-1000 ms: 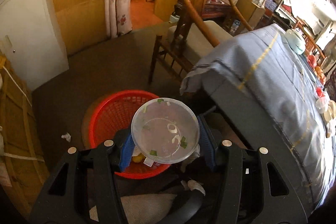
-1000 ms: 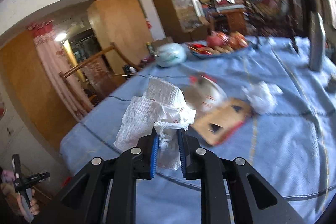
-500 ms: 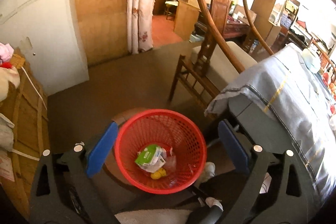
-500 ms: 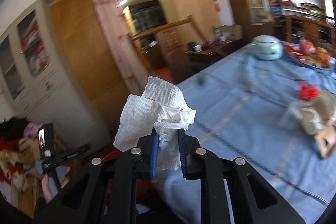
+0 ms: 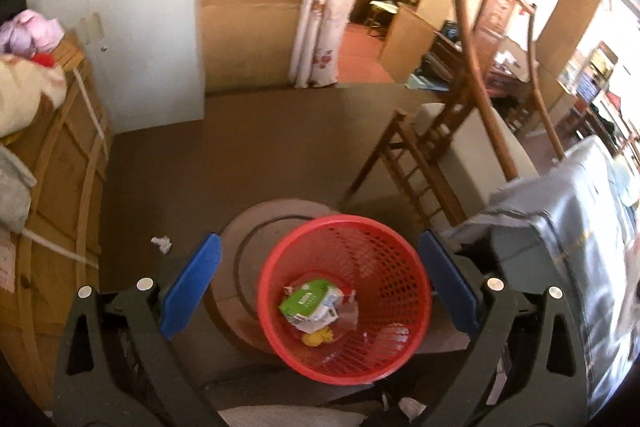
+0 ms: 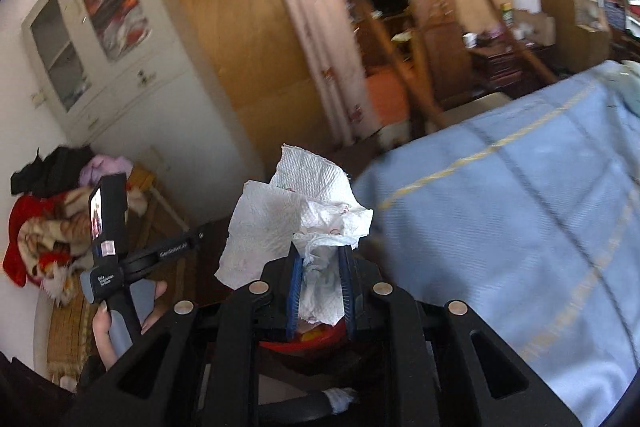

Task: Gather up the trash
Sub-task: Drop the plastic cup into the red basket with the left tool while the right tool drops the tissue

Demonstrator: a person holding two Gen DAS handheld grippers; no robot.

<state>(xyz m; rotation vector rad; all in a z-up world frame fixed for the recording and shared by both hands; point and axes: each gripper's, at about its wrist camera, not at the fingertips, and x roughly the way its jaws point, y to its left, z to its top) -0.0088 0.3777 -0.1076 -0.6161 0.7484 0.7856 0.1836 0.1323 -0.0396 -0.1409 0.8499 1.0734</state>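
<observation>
Your left tongs (image 5: 318, 291) gape wide and empty over the red basket (image 5: 344, 367); your right tongs (image 6: 321, 285) pinch crumpled paper towel (image 6: 296, 223).

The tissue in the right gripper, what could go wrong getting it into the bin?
1. The tissue is held only by its lower end; most of it billows loose above the right gripper and may drift past the bin.
2. One scrap already lies on the floor beside the bin and could be overlooked.

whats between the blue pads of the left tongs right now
Nothing is held: the left wrist view shows only the red basket on the floor below, between the open left tongs.
</observation>
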